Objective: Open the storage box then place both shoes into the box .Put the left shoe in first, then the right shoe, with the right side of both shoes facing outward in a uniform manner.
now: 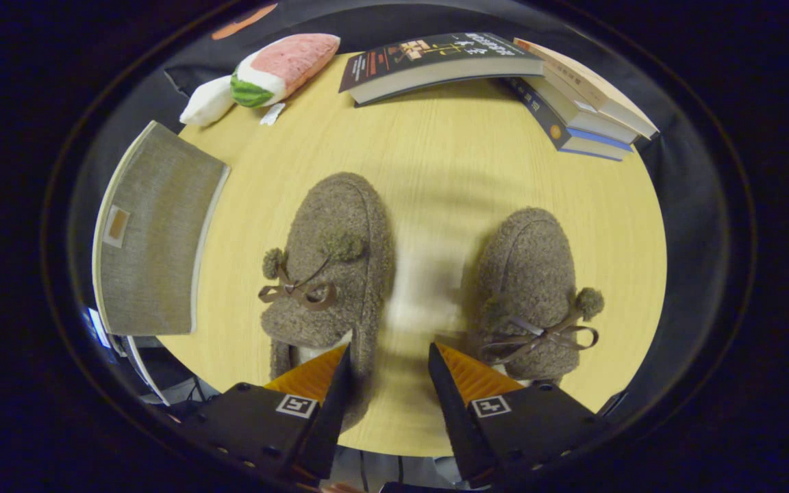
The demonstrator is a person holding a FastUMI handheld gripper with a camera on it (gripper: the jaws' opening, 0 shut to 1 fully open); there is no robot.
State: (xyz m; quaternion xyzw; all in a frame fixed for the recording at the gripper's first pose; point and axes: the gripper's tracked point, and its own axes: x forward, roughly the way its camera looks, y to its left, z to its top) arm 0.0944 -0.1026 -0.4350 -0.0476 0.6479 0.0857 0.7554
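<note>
Two fuzzy brown shoes with pompoms and ribbon bows lie side by side on the round wooden table (449,164), toes pointing away from me. The left-hand shoe (333,260) sits just ahead of my left finger, its heel partly hidden under that finger. The right-hand shoe (528,287) lies ahead of my right finger. My gripper (389,356) is open, hovering above the table with only bare tabletop between its fingers. The grey fabric storage box (151,233) stands at the table's left edge, its lid shut.
A watermelon-slice plush toy (278,68) lies at the far left of the table. One book (435,61) lies at the far edge, and a stack of books (579,103) lies at the far right.
</note>
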